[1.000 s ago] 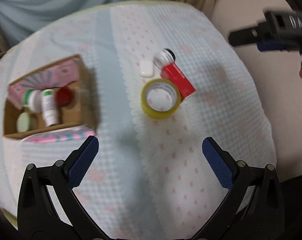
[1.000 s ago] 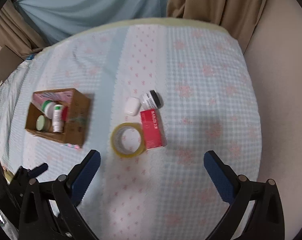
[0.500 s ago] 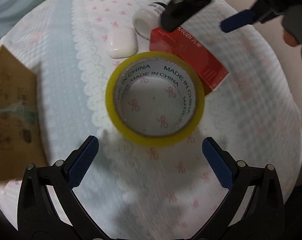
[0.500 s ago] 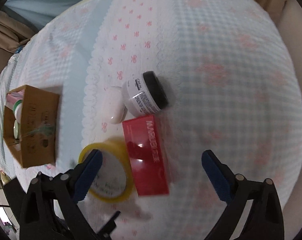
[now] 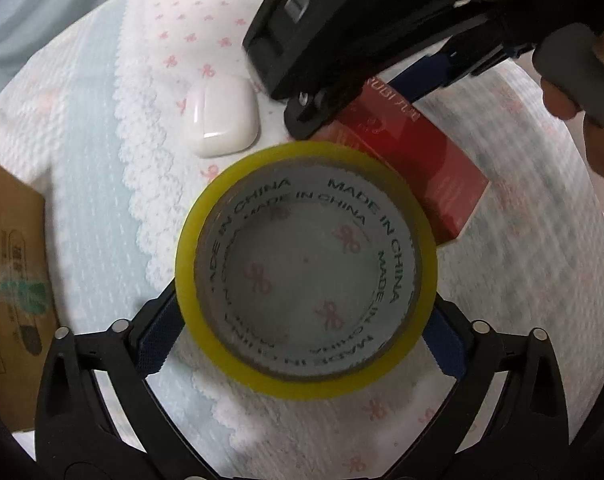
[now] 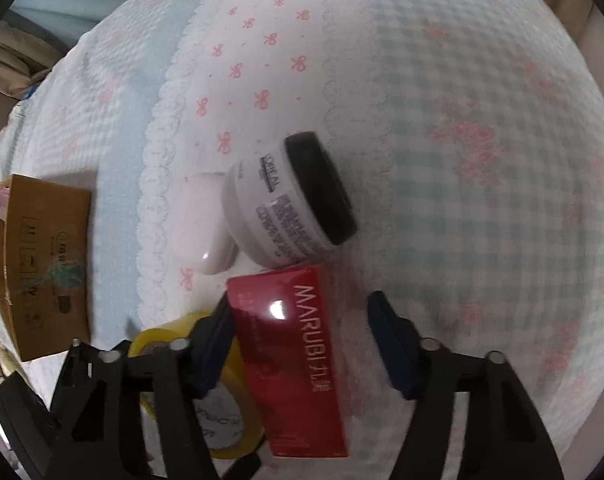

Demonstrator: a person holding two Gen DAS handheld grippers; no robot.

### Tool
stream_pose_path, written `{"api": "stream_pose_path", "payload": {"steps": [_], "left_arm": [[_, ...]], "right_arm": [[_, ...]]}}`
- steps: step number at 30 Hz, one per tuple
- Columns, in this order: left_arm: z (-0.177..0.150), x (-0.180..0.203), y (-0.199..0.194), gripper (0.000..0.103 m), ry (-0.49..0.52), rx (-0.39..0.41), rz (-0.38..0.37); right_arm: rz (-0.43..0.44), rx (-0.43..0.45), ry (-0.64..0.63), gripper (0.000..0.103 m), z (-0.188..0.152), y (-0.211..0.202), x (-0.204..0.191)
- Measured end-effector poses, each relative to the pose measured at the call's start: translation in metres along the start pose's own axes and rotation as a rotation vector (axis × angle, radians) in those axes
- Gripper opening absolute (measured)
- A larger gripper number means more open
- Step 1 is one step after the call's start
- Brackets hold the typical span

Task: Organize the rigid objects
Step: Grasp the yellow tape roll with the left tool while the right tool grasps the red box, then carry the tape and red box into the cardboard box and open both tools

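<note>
My left gripper (image 5: 302, 332) straddles the yellow tape roll (image 5: 306, 268) at frame centre, its fingers spread to either side of it, not yet pinching. My right gripper (image 6: 302, 344) stands apart around the red box (image 6: 293, 360) at lower centre. The white jar (image 6: 289, 200) and white case (image 5: 220, 118) lie just above; the cardboard box (image 6: 41, 264) sits at left.

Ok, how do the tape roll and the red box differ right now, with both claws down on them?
The yellow tape roll is a hollow ring lying flat with the cloth showing through its middle; the red MARUBI box is a solid, glossy rectangular carton. The left claw flanks the roll on both sides, while the right claw straddles the box with a gap on its right side. Both lie side by side on the bedspread.
</note>
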State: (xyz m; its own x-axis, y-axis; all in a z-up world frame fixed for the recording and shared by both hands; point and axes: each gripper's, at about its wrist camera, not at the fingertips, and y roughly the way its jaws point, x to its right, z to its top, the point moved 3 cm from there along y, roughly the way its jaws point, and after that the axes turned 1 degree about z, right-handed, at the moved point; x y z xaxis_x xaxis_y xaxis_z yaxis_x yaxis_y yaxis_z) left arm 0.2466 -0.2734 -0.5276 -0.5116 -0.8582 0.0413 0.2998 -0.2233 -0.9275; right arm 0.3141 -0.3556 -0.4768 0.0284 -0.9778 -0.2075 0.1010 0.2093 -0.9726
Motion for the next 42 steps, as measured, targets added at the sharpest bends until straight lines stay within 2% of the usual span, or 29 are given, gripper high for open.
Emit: {"api": "stream_pose_path", "payload": {"steps": [2,5,12,22,27,34,42], "left_arm": [[0.002,0.003,0.001,0.097,0.015,-0.002,0.007],[0.005,0.004,0.002,0.097,0.011,0.009,0.002],[0.0,0.012,-0.006,0.097,0.02,0.012,0.023],[-0.012,0.015,-0.046,0.097,0.015,0.036,0.049],[-0.016,0.008,-0.071,0.097,-0.031,0.052,0.053],[-0.021,-0.006,-0.134,0.097,-0.12,0.113,0.067],[-0.02,-0.023,-0.243,0.097,-0.187,0.223,0.1]], "right_arm": [[-0.001,-0.007,-0.014,0.044,0.0,0.003,-0.005],[-0.029,0.0,-0.036,0.043,-0.002,0.005,-0.014],[-0.025,0.026,-0.015,0.042,-0.007,-0.001,-0.013],[-0.017,0.101,0.045,0.039,-0.026,-0.045,0.002],[0.003,0.145,0.076,0.038,-0.035,-0.076,0.006],[0.003,0.212,0.075,0.037,-0.055,-0.126,-0.012],[0.009,0.312,0.043,0.037,-0.082,-0.206,-0.051]]}}
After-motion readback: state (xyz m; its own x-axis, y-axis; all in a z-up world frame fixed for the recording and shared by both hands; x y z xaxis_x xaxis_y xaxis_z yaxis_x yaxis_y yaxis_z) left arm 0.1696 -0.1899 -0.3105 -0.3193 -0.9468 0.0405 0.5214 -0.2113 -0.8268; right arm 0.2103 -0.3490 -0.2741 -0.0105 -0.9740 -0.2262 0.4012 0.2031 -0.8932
